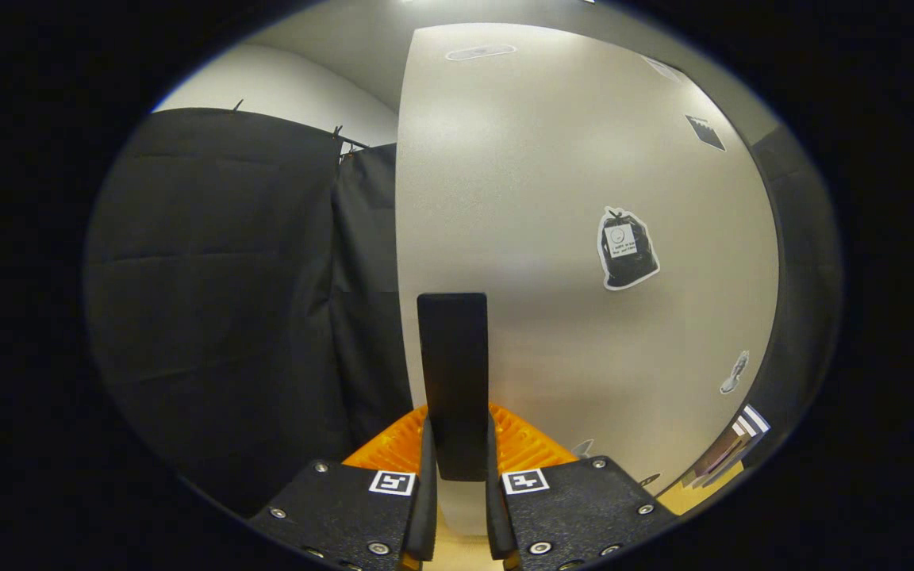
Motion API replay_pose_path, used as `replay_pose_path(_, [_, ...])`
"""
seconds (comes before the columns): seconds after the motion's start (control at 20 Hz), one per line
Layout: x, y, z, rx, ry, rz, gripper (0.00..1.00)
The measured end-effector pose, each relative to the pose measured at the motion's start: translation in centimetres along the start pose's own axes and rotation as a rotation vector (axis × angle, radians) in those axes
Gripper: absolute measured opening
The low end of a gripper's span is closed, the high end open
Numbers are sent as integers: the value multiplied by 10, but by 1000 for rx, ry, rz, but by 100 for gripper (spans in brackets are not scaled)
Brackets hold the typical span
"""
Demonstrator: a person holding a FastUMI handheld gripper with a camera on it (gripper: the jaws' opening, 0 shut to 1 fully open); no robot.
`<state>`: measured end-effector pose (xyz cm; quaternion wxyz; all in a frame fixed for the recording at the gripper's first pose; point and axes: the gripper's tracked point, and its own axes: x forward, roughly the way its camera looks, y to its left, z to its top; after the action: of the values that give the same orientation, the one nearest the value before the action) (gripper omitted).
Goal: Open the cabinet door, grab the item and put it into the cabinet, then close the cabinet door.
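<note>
A pale grey cabinet door (552, 198) stands right in front of me, its left edge running upright beside the black cloth. An upright black bar handle (451, 357) is fixed near that edge. My gripper (457, 468) is shut on the lower end of this handle, with one finger pressed against each side of it. The item to be stored and the inside of the cabinet are hidden.
Black cloth (227, 301) hangs to the left of the door. The door face carries a black bag sticker (627, 247) and smaller stickers. Past the door's lower right corner lies a stack of flat things (731, 452) on a light wooden surface (699, 496).
</note>
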<state>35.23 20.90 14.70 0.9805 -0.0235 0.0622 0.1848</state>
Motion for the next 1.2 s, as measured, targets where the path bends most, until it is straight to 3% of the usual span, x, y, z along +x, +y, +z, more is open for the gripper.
replay_pose_path(0.8, [-37,-18,-6,26,40,81,26])
replay_pose_path(1.2, [-65,-35,-8,24,37,66,26])
